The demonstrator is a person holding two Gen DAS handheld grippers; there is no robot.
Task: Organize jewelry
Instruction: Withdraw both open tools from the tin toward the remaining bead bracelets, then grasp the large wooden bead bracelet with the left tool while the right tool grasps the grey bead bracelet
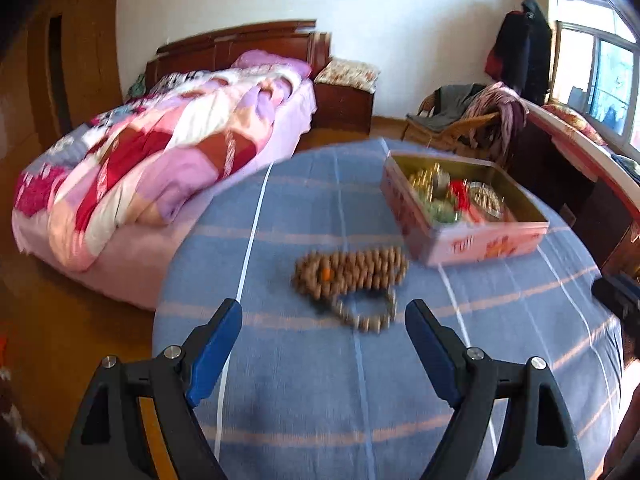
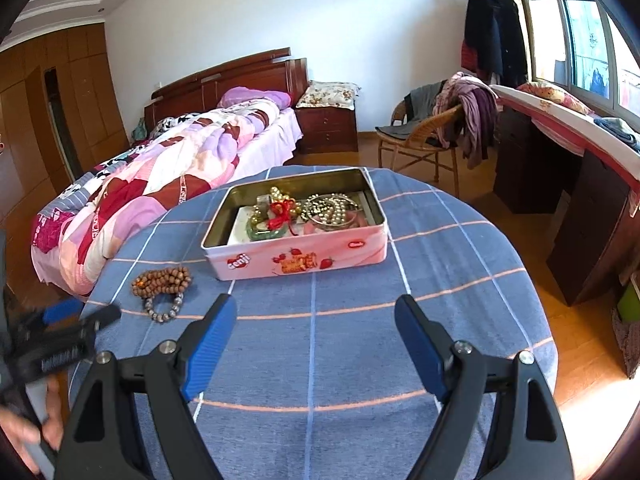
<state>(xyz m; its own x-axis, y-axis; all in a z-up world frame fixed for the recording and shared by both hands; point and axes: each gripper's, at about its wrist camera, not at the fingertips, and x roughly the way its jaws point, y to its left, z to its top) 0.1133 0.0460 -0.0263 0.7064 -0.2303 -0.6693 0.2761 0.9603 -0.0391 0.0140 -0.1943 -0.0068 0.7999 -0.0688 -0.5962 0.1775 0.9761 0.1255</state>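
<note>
The left hand-held gripper (image 1: 323, 330) hangs wide open and empty over the worktop (image 1: 304, 400), the grey bead bracelet (image 1: 366, 314) just ahead between its blue fingers and the brown wooden bead strand (image 1: 350, 272) touching it beyond. Closing here could pinch both at once or snag the blue checked cloth (the strands overlap and lie flat), dragging the pile. The right hand-held gripper (image 2: 316, 340) is also open and empty, with the pink biscuit tin (image 2: 296, 258) ahead of it, lidless and already holding a green bangle (image 2: 264, 233) and pearl strings (image 2: 330, 210). Further out stand a quilted bed (image 2: 168, 168), a wicker chair (image 2: 420, 140) and a desk under the window.
</note>
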